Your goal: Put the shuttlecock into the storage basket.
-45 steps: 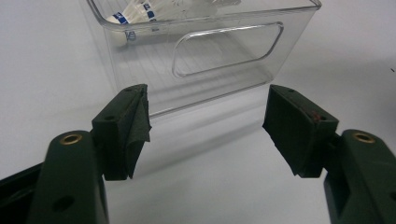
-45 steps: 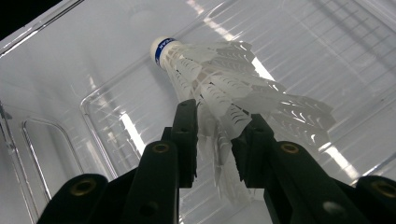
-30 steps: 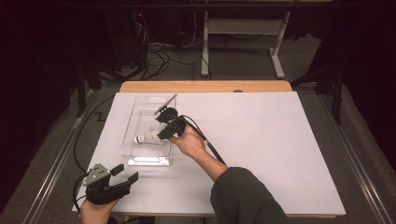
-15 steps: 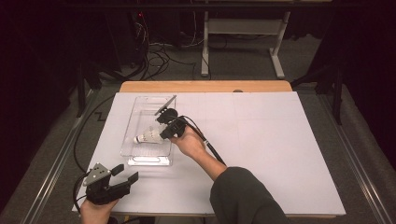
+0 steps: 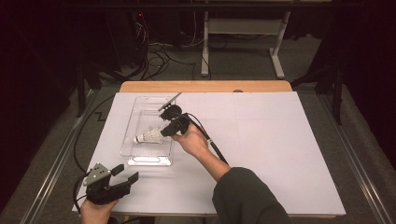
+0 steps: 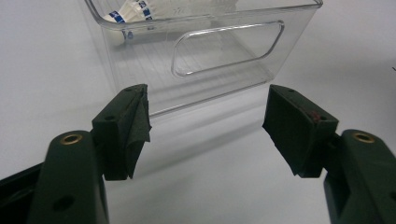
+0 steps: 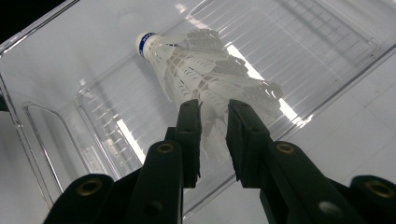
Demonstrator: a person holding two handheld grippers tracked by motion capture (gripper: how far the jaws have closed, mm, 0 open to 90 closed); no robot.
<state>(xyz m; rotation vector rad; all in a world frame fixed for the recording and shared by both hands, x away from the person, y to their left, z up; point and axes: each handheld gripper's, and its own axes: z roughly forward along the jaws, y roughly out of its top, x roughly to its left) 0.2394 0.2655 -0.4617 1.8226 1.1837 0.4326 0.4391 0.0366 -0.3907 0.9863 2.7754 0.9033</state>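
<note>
Where starting nearest, short of the front wall of the clear, rectangular, hard plastic bin (image 5: 148, 161): left gripper (image 5: 127, 173), black padded jaws spread wide, nothing between them, just resting over the matt white table cover (image 5: 261, 149). Facing that front wall and its moulded oval handle cut-out.

Inside the bin, on its ribbed glossy floor toward the front half: white synthetic shuttlecock (image 7: 201, 70) with a lattice skirt and a rounded, blue-banded nose (image 7: 145, 43), lying on its side, nose toward the bin's left wall.

Leaning in over the bin's right wall: right gripper (image 7: 214, 126), jaws just opened a little, narrowly apart, with the skirt's flared rim between them but not visibly pinched.

Judged nearly weightless, springy and easily crushed. Best taken lightly at the skirt rim, or at the firmer nose, never squeezed across the lattice. Likely to roll or skid on the slick plastic if nudged, so close slowly.

Beyond the bin's far wall: bare cover, then a wooden table edge.
</note>
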